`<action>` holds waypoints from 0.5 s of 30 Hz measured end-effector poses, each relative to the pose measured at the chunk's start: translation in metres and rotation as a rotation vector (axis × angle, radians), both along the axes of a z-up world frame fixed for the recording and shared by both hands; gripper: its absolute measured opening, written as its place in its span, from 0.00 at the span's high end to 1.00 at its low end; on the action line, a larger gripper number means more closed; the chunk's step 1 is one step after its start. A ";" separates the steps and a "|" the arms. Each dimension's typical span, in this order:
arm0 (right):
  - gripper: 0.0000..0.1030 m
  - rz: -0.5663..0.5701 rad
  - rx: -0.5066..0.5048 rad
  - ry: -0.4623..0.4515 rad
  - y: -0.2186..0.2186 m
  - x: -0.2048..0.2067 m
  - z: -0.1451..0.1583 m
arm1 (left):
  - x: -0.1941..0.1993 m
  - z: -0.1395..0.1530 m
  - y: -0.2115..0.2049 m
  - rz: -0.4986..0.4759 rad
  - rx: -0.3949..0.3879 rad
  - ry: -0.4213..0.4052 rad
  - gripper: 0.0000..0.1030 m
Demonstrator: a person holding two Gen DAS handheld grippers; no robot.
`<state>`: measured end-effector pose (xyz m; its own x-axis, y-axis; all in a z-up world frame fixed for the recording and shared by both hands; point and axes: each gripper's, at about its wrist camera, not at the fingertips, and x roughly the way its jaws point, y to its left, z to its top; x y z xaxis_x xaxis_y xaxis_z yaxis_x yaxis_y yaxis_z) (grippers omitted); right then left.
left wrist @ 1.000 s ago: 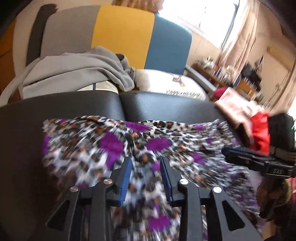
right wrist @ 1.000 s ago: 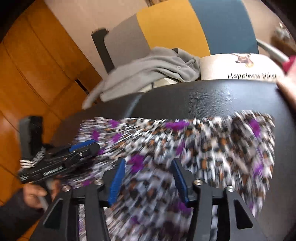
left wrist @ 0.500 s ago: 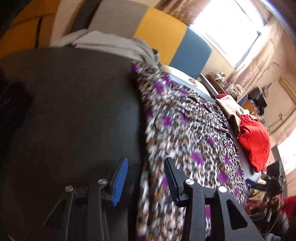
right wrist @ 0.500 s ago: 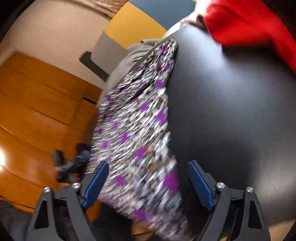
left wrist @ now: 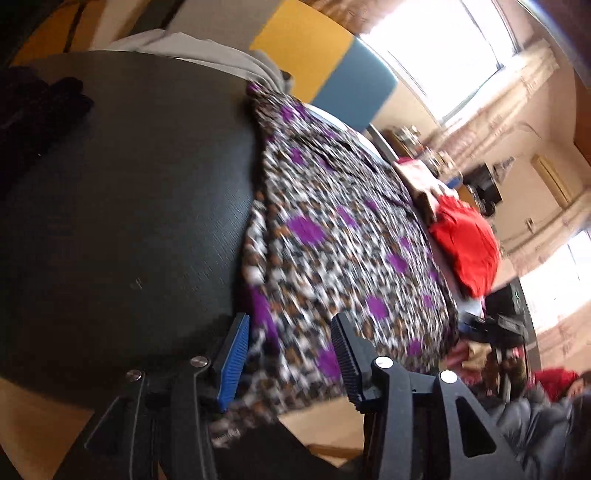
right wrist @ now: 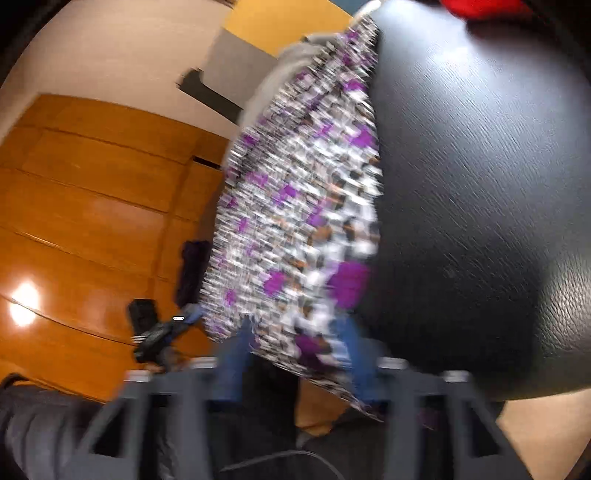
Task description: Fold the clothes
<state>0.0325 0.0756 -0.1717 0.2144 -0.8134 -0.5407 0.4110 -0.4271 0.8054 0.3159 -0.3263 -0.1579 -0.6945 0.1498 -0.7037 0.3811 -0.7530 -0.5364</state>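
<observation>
Still, the leopard-and-purple print fabric garment (left wrist: 343,251) may slide off the black leather surface (left wrist: 129,206) if the closing right gripper (right wrist: 295,354), its near hem between the jaws, misses while the left gripper (left wrist: 288,354) spreads open around that hem, gripping nothing.

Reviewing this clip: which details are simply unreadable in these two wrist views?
- Right gripper: right wrist view is motion-smeared; its jaws are closing, but contact with the purple-spotted leopard-print garment is unclear.
- The garment's near hem: left wrist view, hidden behind the left gripper, whose jaws are opening.
- Red cloth: cut off by the top edge, right wrist view.
</observation>
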 end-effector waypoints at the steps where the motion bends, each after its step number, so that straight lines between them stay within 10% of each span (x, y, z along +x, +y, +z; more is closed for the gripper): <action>1: 0.71 0.005 0.015 -0.004 -0.001 0.001 -0.004 | 0.001 0.000 0.006 -0.016 -0.006 -0.003 0.55; 15: 0.34 0.108 0.014 0.104 -0.018 0.027 0.013 | -0.005 0.002 0.023 -0.025 -0.075 -0.072 0.61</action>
<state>0.0595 0.0580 -0.1591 0.2425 -0.7809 -0.5756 0.5357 -0.3869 0.7506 0.3105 -0.3036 -0.1555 -0.6384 0.1113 -0.7616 0.3973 -0.7998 -0.4499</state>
